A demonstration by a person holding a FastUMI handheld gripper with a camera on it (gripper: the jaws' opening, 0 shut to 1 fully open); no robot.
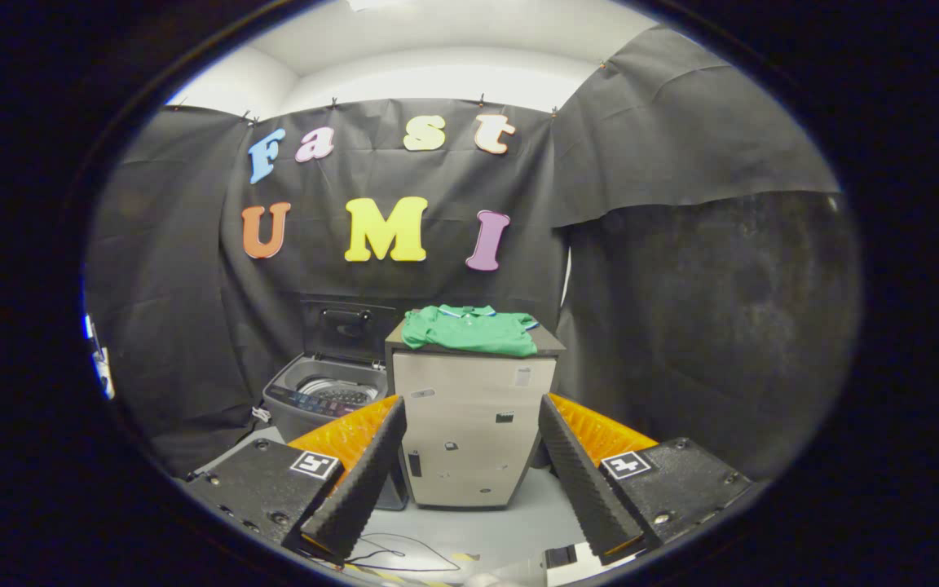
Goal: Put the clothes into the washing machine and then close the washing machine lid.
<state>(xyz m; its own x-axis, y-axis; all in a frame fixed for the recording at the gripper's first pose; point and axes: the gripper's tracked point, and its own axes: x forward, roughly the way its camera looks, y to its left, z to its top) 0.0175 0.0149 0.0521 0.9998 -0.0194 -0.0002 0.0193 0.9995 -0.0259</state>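
Zero steps of the task completed, judging by how things lie.

Left: washing machine [324, 397], top-loading, standing low against the booth wall. Lid [347, 324] raised and leaning back toward the cloth; drum opening exposed, control strip visible along the front rim. No garment discernible inside the drum, though the interior is small in the gripper view and partly hidden behind the left finger. Lid therefore not yet to be closed; loading comes first.

Centre: pale cabinet [472, 424] just right of the machine, touching or nearly touching it, exact gap not resolvable. Dark top serving as the surface. Clothes [470, 328], a green collared shirt, folded flat on that surface, one edge draped slightly over the front. Untouched as far as can be judged: neatly folded, nothing gripping it.

Foreground: gripper [469, 477] aimed at the cabinet front, well short of it and lower than the garment. Jaws spread wide, nothing between them except the view of the cabinet beyond. Thin cable lying loose on the floor between the fingers.

Right: black booth cloth only.

Remaining, in order:
1. Raise and advance the gripper to the cabinet top.
2. Pinch the shirt, preferably at a thick fold, to limit unfolding and trailing.
3. Carry left over the open drum and release.
4. Push the raised lid forward and down until seated.

Probable hazard: loose fabric catching on the machine rim during transfer.
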